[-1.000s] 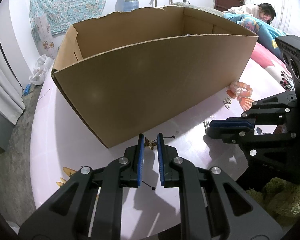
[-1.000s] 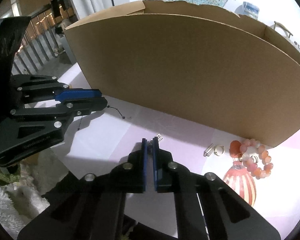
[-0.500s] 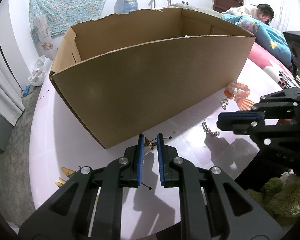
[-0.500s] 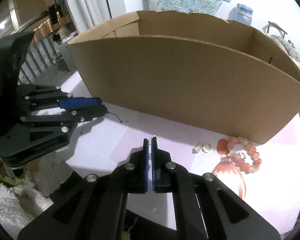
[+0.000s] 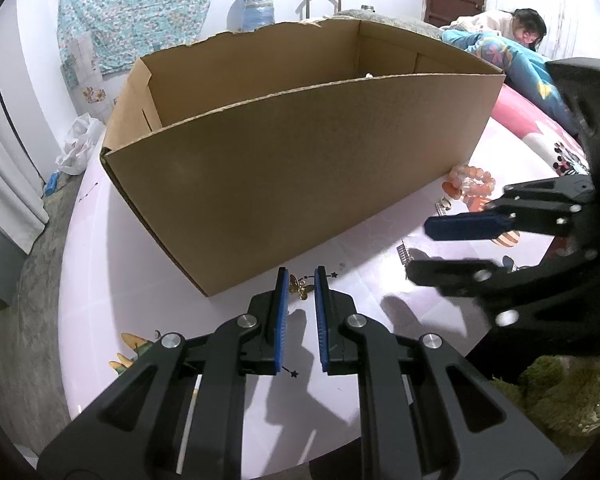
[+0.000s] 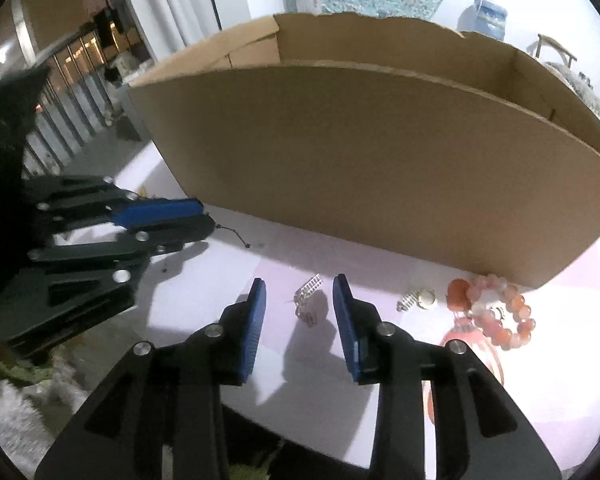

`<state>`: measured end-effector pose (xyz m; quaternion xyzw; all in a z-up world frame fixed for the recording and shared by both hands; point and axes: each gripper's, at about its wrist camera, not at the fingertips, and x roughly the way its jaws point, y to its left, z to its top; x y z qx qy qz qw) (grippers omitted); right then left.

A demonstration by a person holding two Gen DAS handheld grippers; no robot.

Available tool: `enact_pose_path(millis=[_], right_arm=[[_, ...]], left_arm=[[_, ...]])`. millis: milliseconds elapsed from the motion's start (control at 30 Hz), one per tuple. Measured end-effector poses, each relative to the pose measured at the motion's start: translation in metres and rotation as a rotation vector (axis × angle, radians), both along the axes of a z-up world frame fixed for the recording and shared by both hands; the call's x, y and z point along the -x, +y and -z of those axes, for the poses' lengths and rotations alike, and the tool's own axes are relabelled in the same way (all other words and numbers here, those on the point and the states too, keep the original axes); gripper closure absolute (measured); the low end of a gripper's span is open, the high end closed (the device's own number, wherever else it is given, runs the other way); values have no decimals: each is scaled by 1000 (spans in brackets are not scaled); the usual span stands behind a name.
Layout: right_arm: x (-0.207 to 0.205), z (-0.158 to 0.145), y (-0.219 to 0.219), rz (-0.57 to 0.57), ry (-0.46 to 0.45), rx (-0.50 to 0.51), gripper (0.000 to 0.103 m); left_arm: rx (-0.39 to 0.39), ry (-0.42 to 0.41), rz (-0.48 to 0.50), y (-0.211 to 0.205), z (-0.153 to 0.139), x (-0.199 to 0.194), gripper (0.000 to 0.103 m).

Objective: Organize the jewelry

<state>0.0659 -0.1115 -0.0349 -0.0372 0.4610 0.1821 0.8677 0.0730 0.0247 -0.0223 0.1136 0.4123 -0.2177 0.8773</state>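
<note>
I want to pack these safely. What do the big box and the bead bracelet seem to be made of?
Box: matte brown corrugated cardboard, with a ragged torn top edge. Bracelet: glossy, translucent pink-orange beads, probably glass, stone or plastic; the look leaves it open.

Cardboard box (image 5: 300, 168): near wall hides most of the floor inside; pale speck at the rim, too small to identify. Right gripper (image 5: 420, 248) motion-blurred in left wrist view, body cut by frame edge. Small silver piece (image 6: 416, 299) beside bead bracelet (image 6: 500, 312): ring or clasp, unclear. Thin dark chain (image 5: 292, 372) partly hidden under left fingers (image 5: 281, 312).
</note>
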Motion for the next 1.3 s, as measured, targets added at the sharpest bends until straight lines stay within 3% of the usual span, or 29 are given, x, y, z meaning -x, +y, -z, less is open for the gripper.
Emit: enact_pose_path(millis=[100,167,233,633,1300], right_arm=[[-4,7,6,12,-1,49,71],[-2,8,9,12,-10,74,89],[-4,9,5,29,5,48,98],[-1,6,-25,108,28,-99,99],[13,-40,-43,139,-92,-148,100]], left_arm=[[2,0,-2,1,0,0,91],[5,-1,-4,2,0,0,91],[7,0,-5,2,0,0,91],[12,-2,-5,3,-1,0,91],[73,-69,58,-15,-36,28,91]])
